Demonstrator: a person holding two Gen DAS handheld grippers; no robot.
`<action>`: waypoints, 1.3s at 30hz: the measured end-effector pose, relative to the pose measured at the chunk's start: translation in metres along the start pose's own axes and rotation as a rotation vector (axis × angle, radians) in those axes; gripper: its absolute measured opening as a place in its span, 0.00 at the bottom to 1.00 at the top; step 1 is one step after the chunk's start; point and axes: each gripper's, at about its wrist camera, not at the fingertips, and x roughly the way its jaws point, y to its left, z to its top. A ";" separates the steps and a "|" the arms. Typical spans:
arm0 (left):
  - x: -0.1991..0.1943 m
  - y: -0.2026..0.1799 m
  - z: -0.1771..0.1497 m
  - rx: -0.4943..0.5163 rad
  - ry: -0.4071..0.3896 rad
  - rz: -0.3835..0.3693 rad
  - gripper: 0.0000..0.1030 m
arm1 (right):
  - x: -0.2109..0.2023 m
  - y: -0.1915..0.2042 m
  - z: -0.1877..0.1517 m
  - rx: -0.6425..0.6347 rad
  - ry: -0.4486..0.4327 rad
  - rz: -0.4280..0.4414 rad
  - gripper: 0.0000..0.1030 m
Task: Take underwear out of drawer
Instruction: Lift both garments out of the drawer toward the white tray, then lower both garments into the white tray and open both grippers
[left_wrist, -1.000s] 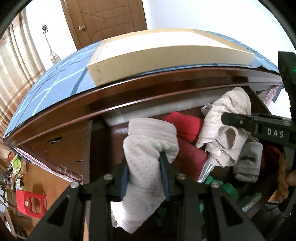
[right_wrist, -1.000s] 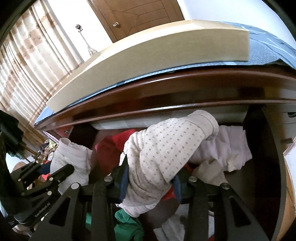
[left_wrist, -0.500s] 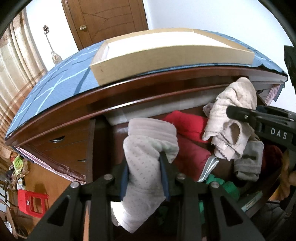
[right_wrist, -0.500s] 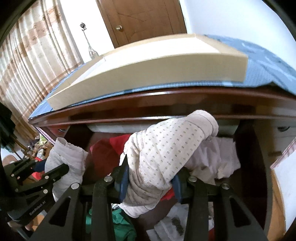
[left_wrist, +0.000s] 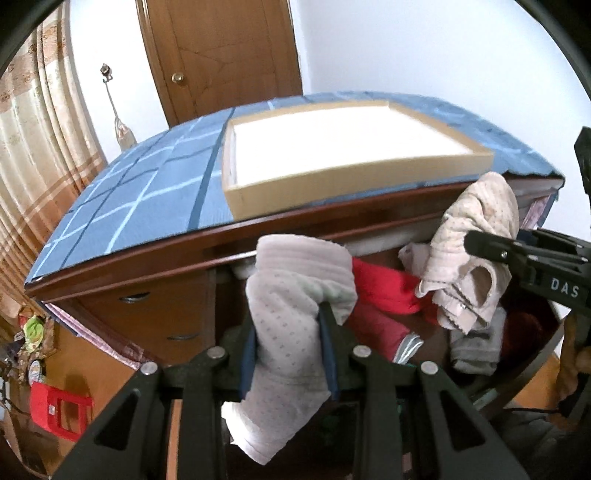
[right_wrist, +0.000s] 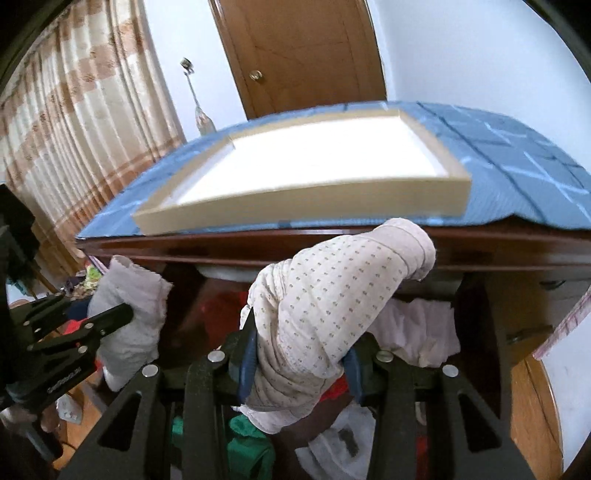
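My left gripper (left_wrist: 288, 345) is shut on a white dotted pair of underwear (left_wrist: 291, 314), held above the open drawer (left_wrist: 532, 363). My right gripper (right_wrist: 299, 354) is shut on a cream dotted pair of underwear (right_wrist: 328, 306), also lifted above the drawer. Each shows in the other's view: the cream pair at the right (left_wrist: 476, 243), the white pair at the left (right_wrist: 129, 295). Red (left_wrist: 384, 295), grey (left_wrist: 476, 347), green (right_wrist: 247, 450) and white (right_wrist: 417, 332) clothes lie in the drawer below.
A shallow beige tray (left_wrist: 351, 162) sits on the dresser top on a blue checked cloth (left_wrist: 129, 199), also in the right wrist view (right_wrist: 306, 173). Closed drawers (left_wrist: 147, 314) to the left. A wooden door (right_wrist: 299, 51) and curtain (right_wrist: 77, 122) stand behind.
Both grippers have risen with their underwear, up to the level of the dresser top; the inside of the tray now shows.
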 end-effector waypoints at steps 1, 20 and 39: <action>-0.004 0.000 0.001 -0.003 -0.015 -0.008 0.28 | -0.006 0.000 0.001 -0.004 -0.011 0.010 0.41; -0.060 0.030 0.072 -0.077 -0.299 -0.007 0.28 | -0.075 0.023 0.080 -0.172 -0.271 0.009 0.41; 0.030 0.060 0.176 -0.185 -0.259 -0.060 0.28 | 0.051 0.043 0.202 -0.270 -0.031 0.000 0.41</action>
